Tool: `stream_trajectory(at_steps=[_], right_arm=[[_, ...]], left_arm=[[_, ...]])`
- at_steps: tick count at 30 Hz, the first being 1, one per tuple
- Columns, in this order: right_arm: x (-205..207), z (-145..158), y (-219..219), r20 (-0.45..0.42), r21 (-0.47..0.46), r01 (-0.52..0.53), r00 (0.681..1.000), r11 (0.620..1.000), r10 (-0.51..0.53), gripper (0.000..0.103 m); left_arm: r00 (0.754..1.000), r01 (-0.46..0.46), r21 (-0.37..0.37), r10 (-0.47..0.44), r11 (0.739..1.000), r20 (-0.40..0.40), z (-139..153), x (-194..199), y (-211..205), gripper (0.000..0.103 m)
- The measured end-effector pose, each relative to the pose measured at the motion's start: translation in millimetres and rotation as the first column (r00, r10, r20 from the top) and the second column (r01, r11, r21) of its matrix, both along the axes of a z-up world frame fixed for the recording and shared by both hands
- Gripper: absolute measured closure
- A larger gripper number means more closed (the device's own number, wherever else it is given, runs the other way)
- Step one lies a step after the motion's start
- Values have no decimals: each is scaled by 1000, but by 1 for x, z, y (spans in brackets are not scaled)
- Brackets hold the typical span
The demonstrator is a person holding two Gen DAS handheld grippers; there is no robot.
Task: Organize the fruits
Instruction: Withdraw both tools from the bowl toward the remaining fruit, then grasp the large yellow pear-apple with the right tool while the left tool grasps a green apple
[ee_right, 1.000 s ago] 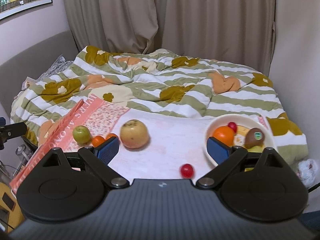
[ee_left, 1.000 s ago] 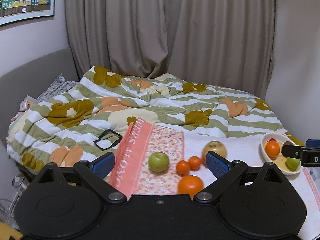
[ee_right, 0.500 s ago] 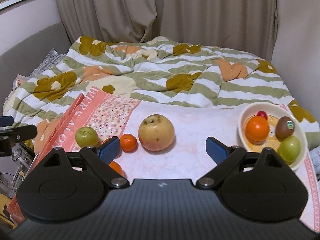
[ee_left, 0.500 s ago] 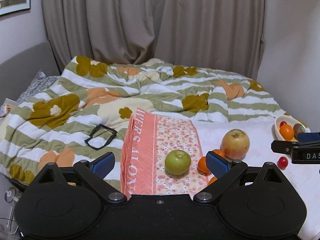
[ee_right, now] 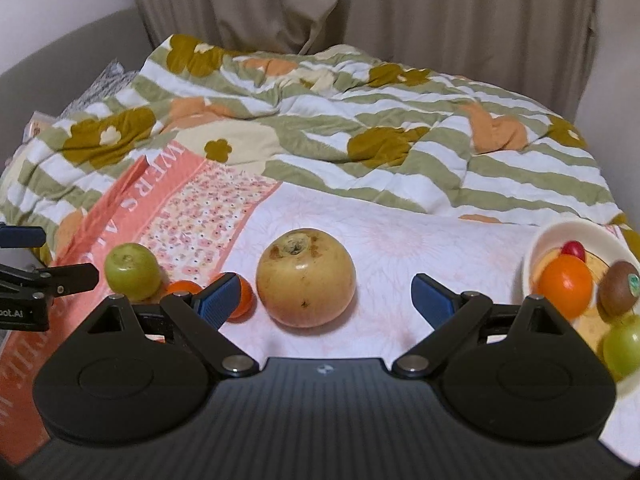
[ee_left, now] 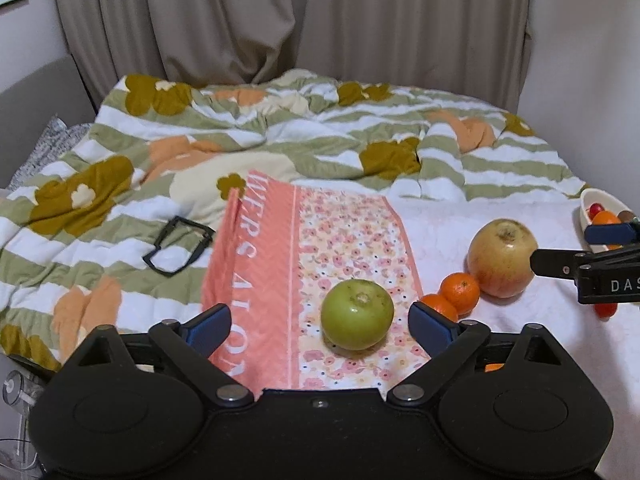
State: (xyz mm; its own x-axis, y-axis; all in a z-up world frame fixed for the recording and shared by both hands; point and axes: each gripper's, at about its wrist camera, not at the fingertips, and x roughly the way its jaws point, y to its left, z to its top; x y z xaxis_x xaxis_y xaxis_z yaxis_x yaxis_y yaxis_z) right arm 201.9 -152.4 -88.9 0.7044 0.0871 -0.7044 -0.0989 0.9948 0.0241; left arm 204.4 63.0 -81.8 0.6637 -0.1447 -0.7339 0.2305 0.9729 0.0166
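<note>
Left wrist view: left gripper [ee_left: 320, 326], jaws apart and empty, faces green apple [ee_left: 357, 314] loose on the bed; right wrist view: right gripper [ee_right: 325, 295], jaws apart, faces yellow apple [ee_right: 306, 278], bowl [ee_right: 560, 232] at right edge part-filled.

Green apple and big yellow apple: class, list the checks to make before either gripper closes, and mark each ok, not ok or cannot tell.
1. Left gripper open: ok.
2. Green apple between its fingers: ok.
3. Right gripper open: ok.
4. Yellow apple between its fingers: ok.
5. Small oranges clear of the left gripper's right finger: cannot tell.
6. Free space in the bowl: cannot tell.
</note>
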Motion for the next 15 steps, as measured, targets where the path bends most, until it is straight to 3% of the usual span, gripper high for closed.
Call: stream_trajectory(at_steps=[12, 15], right_arm=[[31, -29, -4, -67, -7, -107, 992, 994, 106, 0], [37, -32, -2, -72, -10, -138, 988, 990, 137, 0]], left_arm=[[997, -3, 39, 7, 999, -82, -32, 26, -22, 17], [996, -1, 39, 5, 999, -92, -35, 30, -24, 28]])
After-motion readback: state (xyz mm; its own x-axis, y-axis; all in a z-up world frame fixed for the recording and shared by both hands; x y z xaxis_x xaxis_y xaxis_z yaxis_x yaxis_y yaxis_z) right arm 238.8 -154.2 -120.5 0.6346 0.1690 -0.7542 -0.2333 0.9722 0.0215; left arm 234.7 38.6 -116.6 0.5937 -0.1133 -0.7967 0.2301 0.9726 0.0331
